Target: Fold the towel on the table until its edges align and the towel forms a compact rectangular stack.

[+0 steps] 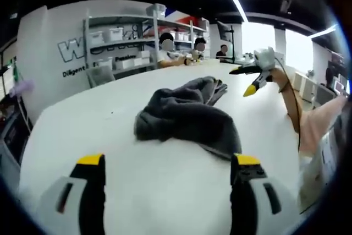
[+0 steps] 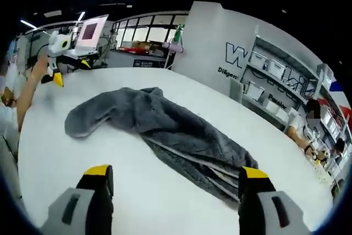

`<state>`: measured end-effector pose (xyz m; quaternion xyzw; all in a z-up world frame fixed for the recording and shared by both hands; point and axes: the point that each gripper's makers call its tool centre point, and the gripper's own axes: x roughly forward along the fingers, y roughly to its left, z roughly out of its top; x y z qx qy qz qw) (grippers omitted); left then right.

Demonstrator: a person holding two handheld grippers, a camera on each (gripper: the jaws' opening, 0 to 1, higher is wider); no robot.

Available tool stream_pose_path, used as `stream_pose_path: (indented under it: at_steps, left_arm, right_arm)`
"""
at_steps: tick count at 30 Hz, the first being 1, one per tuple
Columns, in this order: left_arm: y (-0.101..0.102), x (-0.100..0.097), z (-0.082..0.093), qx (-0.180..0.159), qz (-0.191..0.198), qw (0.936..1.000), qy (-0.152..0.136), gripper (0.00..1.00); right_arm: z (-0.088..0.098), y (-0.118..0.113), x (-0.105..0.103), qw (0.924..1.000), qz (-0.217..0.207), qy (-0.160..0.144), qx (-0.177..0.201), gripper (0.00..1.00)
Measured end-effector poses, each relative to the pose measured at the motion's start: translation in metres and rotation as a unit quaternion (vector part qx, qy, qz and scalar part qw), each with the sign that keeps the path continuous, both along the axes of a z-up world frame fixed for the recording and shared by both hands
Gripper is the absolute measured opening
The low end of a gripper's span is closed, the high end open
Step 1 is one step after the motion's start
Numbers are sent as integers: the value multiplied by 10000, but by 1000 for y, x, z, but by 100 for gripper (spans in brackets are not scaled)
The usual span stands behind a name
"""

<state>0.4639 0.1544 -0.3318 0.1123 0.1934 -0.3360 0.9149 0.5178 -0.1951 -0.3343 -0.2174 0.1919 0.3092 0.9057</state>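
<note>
1. Towel [image 1: 184,115]: the dark grey towel lies crumpled and unfolded on the white table [image 1: 137,191], bunched into a loose heap with one end trailing away toward the far side in the left gripper view.

2. In the right gripper view the same towel [image 2: 165,130] stretches out as a long rumpled strip, running from upper left to lower right, with a lighter seam line showing along its lower edge near your right jaw.

3. Your left gripper [image 1: 168,160] sits low over the table, near the towel but not touching it; its yellow-tipped jaws are spread wide apart with nothing between them.

4. Your right gripper [image 2: 176,171] also has its jaws released and wide, holding nothing. The lower right end of the towel lies just beside the right-hand jaw tip; you cannot tell from this view whether cloth and jaw touch.

5. In the left gripper view your right gripper [image 1: 254,78] shows raised above the table beyond the towel, with your arm [image 1: 308,119] behind it.

6. In the right gripper view your left gripper [image 2: 60,59] appears at the far left, above the table edge and well apart from the towel.

7. Behind the table stand shelves [image 1: 126,42] with white bins against a white wall, and people [image 1: 168,50] sit at the far side.
</note>
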Motion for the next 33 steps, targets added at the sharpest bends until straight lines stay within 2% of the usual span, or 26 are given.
stream_pose_path:
  at_steps: [3, 13, 19, 33]
  left_arm:
    - [0, 0, -2, 44, 3, 10000, 25, 99]
    - [-6, -1, -5, 41, -86, 9999, 81, 99]
    - [-8, -1, -3, -60, -125, 9999, 86, 99]
    - [-20, -4, -9, 5, -316, 9994, 163, 99]
  right_arm:
    - [-1, -1, -2, 9999, -23, -53, -95, 99]
    - [11, -6, -11, 9993, -102, -262, 260, 99]
    - [6, -6, -15, 9992, -66, -198, 334, 99]
    - [-2, -6, -20, 9986, -109, -129, 494, 99]
